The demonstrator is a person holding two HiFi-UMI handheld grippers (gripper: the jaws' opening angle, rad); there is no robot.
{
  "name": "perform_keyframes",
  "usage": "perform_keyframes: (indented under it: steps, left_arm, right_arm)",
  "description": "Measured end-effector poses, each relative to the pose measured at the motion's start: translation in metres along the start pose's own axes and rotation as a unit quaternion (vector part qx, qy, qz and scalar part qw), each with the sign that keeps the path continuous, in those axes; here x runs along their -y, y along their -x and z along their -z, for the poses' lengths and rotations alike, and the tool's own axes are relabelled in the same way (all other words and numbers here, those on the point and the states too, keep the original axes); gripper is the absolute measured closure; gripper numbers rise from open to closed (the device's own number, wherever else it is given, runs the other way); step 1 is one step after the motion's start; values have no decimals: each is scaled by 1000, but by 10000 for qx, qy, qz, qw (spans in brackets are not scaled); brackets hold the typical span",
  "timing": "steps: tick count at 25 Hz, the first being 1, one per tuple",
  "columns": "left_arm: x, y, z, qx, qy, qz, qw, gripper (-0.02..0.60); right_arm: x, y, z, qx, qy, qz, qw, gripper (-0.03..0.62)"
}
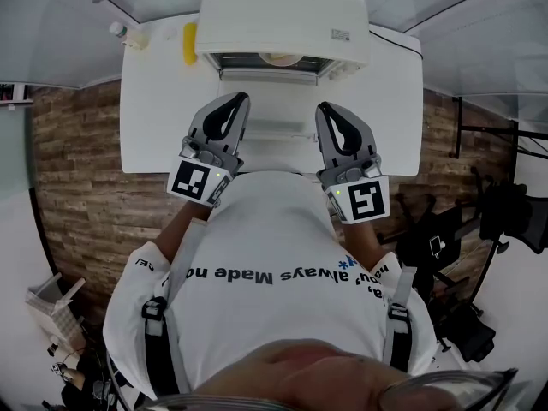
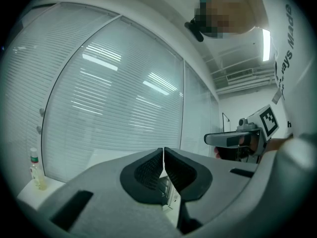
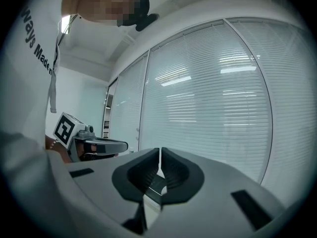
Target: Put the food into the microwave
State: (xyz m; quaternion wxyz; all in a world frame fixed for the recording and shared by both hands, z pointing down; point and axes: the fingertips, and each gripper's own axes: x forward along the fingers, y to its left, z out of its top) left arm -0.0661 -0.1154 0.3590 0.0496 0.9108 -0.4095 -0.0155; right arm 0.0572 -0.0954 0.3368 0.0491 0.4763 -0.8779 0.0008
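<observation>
The white microwave [image 1: 282, 11] stands at the far middle of the white table [image 1: 154, 118]. Its front is open, and a pale round dish of food [image 1: 280, 58] shows inside the cavity. My left gripper [image 1: 235, 101] and right gripper [image 1: 330, 110] are held side by side close to my chest, level, pointing toward the microwave and short of it. Both are shut with nothing between the pads. In the left gripper view the jaws [image 2: 164, 152] meet in a thin line. The right gripper view shows the same at its jaws [image 3: 160, 152].
A yellow object [image 1: 189, 43] lies left of the microwave, and a small bottle [image 1: 120, 31] stands at the table's far left corner; it shows again as the bottle [image 2: 34, 170]. Windows with white blinds [image 2: 114, 98] stand behind the table. Dark stands and gear [image 1: 505, 212] crowd the floor at right.
</observation>
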Motion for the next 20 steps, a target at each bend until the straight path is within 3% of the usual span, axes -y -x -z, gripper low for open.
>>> perform_keyframes:
  steps: [20]
  left_arm:
    - [3,-10,1,12,-24,69,10000,565]
  right_arm:
    - [3,-5,-4,125,43,31,9999,576]
